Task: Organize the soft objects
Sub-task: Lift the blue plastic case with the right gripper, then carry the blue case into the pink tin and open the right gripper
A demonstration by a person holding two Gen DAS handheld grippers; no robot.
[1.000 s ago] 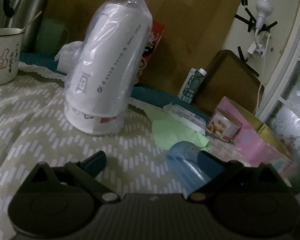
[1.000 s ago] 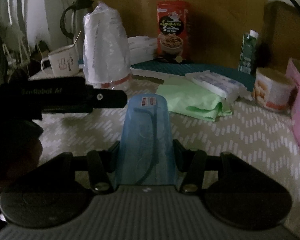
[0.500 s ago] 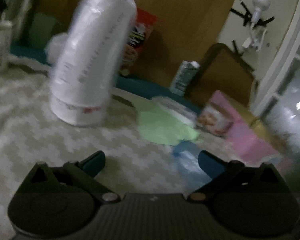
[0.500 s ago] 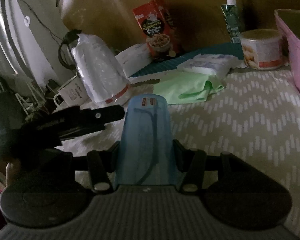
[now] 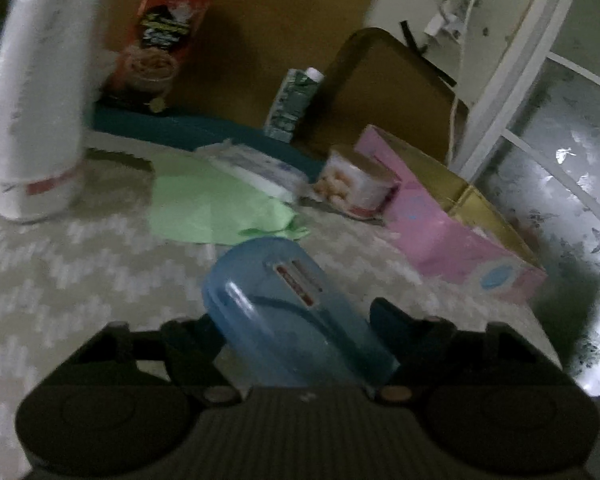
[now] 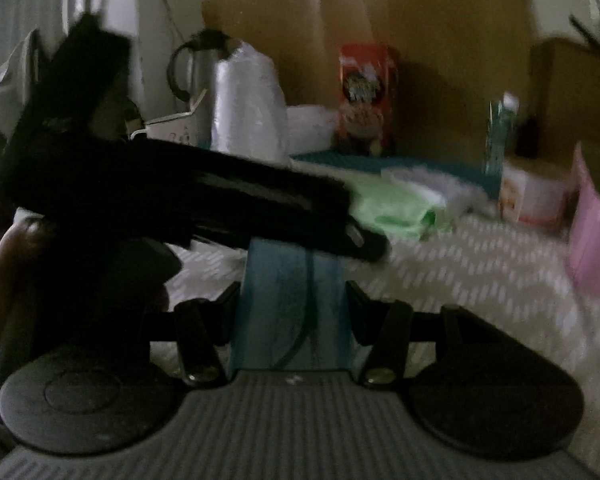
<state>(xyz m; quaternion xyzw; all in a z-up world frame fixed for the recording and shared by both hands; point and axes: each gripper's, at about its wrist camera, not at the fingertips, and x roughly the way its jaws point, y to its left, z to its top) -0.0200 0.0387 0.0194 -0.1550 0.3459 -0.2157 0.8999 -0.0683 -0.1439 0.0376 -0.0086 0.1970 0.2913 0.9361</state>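
Pouch (image 5: 288, 312): blue, soft, light; you grip its near end.
Right gripper (image 6: 294, 312): clamped on pouch.
Left gripper (image 5: 296, 332): fingers straddle pouch; contact unclear.

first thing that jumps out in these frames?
The translucent blue case, clamped in the right gripper and also sitting between the left gripper's open fingers. Behind it, a light green cloth lies on the chevron tablecloth, with a pink box to the right.
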